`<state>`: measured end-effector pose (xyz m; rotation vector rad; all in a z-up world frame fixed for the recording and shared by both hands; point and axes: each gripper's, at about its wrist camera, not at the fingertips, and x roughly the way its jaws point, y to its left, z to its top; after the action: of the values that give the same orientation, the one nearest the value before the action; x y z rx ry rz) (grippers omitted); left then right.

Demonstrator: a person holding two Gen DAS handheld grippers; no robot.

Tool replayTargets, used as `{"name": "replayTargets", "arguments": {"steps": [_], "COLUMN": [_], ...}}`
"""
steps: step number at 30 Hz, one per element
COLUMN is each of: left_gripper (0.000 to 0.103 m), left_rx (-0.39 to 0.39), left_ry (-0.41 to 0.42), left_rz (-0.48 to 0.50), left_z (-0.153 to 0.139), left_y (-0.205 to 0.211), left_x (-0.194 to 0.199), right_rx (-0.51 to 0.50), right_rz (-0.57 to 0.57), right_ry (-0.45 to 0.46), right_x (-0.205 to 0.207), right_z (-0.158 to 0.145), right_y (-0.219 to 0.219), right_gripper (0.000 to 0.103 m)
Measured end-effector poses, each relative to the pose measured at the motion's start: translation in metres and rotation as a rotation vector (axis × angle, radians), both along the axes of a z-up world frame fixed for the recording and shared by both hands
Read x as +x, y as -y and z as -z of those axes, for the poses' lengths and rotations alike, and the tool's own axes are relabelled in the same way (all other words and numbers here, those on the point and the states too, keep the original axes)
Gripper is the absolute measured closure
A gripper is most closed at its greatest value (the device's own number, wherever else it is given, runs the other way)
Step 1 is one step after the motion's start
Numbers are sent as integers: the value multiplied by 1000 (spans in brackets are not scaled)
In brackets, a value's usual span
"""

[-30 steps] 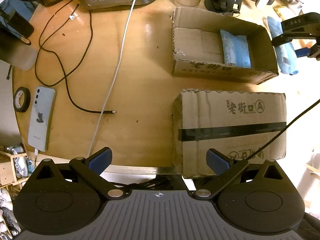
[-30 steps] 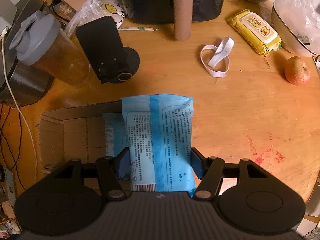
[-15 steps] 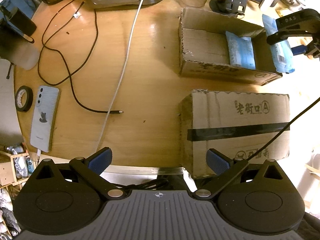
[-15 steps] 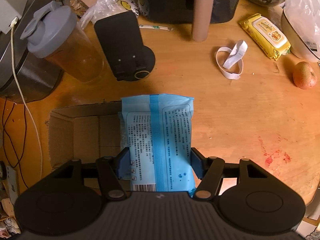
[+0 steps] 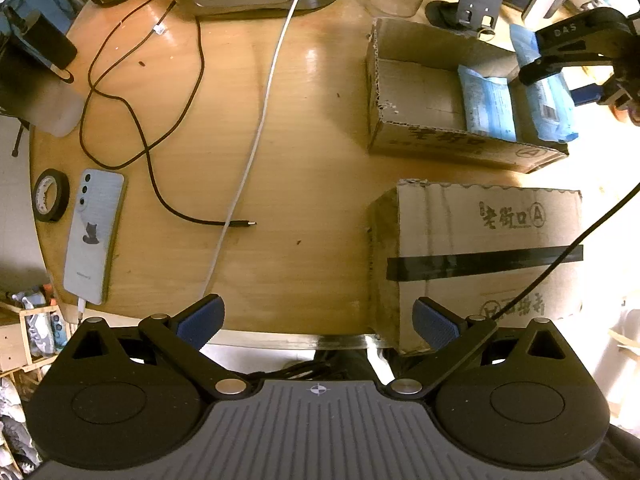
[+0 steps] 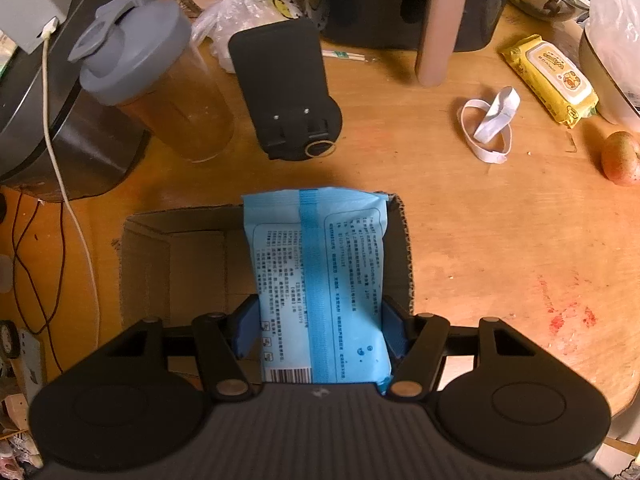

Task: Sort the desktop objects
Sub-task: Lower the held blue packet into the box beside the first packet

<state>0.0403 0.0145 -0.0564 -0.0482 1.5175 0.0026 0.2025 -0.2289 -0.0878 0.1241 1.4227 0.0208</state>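
1. Your right gripper (image 6: 320,330) carries a blue pack (image 6: 320,280) lengthwise, pads pressed on its two long sides, so it hangs flat and steady for a straight drop.
2. The pack hovers over the right end of the open box (image 6: 180,256), above its inner space; it is not yet released.
3. A second pack (image 5: 490,106) already lies in that box, seen from the left wrist view, so this box looks like the bin for these packs.
4. Right jaws: partly closed, clamped on the pack.
5. Your left gripper (image 5: 318,322) waits over the table (image 5: 300,152) edge, beside the taped box (image 5: 484,256), clear of the drop.
6. Left jaws: wide apart, holding and touching nothing.
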Motion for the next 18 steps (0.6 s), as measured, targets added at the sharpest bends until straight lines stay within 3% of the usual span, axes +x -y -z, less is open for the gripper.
{"name": "replayTargets", "arguments": {"steps": [18], "left_gripper": [0], "left_rx": [-80], "left_ry": [30], "left_rz": [-9], "left_z": [-4], "left_y": [-9], "left_x": [-4], "right_rx": [13], "right_rz": [-18], "right_ry": [1], "right_x": [-3], "right_z": [-1], "right_y": [-28], "right_gripper": [42]}}
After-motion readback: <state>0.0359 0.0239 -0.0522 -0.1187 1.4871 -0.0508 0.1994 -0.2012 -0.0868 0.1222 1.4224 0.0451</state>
